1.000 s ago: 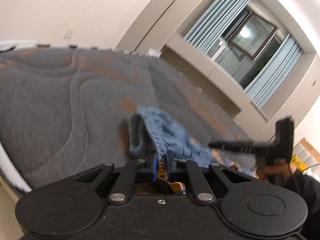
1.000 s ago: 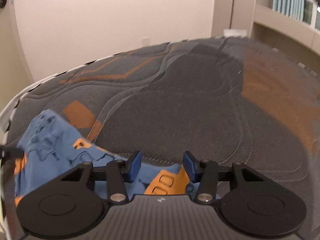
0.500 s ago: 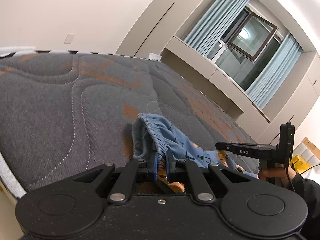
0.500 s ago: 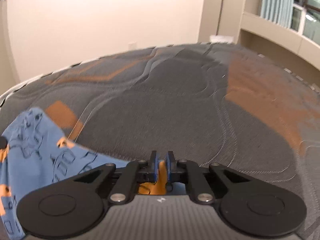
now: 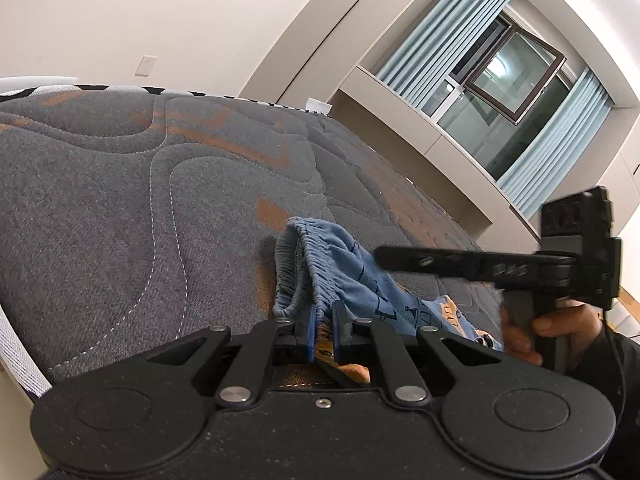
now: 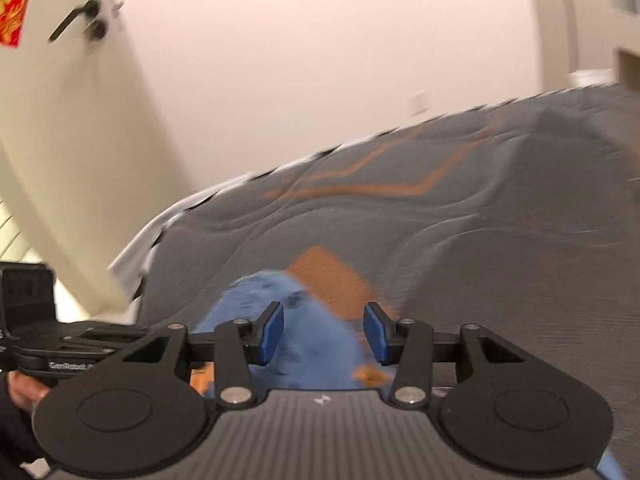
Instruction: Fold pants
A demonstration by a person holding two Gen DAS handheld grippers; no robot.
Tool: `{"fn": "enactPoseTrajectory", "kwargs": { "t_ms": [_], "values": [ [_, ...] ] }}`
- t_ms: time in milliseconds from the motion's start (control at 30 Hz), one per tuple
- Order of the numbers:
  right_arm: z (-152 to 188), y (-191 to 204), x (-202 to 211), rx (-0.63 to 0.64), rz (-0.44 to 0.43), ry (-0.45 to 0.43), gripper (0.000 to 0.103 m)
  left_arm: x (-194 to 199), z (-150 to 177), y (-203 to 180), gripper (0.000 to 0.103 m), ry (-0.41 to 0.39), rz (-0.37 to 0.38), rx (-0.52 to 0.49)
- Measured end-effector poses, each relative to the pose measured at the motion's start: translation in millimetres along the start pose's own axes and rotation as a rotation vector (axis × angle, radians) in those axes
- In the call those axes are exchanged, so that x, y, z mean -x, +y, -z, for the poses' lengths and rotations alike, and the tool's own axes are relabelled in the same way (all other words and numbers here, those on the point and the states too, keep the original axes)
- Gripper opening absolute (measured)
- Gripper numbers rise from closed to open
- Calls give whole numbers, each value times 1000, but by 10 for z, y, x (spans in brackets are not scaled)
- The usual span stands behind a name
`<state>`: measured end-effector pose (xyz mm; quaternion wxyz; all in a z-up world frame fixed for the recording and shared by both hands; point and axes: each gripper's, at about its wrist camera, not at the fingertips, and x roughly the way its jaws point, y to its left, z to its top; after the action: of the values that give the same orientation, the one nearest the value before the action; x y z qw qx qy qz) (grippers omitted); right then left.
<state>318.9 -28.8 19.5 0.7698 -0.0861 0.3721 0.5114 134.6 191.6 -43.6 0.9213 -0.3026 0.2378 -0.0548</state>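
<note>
Small blue pants point(image 5: 340, 264) with orange print lie bunched on a grey quilted mattress point(image 5: 120, 208). My left gripper point(image 5: 323, 330) is shut on the gathered elastic waistband near the mattress's front edge. In the right wrist view the pants point(image 6: 316, 340) lie under and between the blue pads of my right gripper point(image 6: 323, 334), which is open and holds nothing. The right gripper body also shows in the left wrist view point(image 5: 480, 264), held above the pants. That right wrist view is motion-blurred.
The mattress has orange patches and a white checkered border point(image 6: 136, 256). A door with a dark handle point(image 6: 76, 20) stands to the left. A window with blue curtains point(image 5: 500, 92) and a ledge run along the right wall.
My right gripper was shut on the pants' cloth half a second ago; it has opened, let go and swung left over the pants. The left gripper keeps its hold on the waistband.
</note>
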Motion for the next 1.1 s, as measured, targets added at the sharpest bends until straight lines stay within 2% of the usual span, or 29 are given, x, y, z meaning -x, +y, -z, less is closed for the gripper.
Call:
{"fn": "enactPoseTrajectory", "kwargs": {
  "t_ms": [33,100,233,300,400,467,500,567,600,633,767,833,933,1000,1100],
  "values": [
    [-11,32,-102,14,-1,25,40,3,-3,-4,8,-1,0,-1],
    [-12,69,-240,34,44,46,9,32,-10,-12,8,-8,5,-3],
    [-22,169,-251,66,125,-5,7,59,-59,-40,8,-33,2,-20],
    [-21,189,-268,81,173,-22,7,8,-69,-36,6,-30,-28,-29],
    [46,186,-380,100,231,6,7,-59,-39,18,8,-16,-54,-15],
    [91,194,-438,98,241,16,9,-9,-39,24,23,-28,-66,2],
    [103,203,-431,100,249,13,14,23,-37,19,31,-36,-79,2],
    [101,242,-357,97,252,-7,22,89,-41,35,36,-39,-83,9],
    [106,272,-300,100,256,-18,36,120,-41,49,44,-40,-77,14],
    [119,314,-220,110,266,-34,54,142,-40,63,56,-38,-69,18],
    [286,509,162,185,329,-81,72,148,-21,32,64,-32,-44,15],
    [439,606,382,218,401,-115,85,124,-21,-10,67,-28,-40,11],
    [759,765,693,306,601,-161,94,62,-38,-85,72,-15,-43,-12],
    [980,841,823,355,735,-171,95,21,-37,-123,75,-9,-56,-22],
    [1248,871,962,326,820,-180,96,-24,-28,-164,75,-4,-77,-27]
  ]
}}
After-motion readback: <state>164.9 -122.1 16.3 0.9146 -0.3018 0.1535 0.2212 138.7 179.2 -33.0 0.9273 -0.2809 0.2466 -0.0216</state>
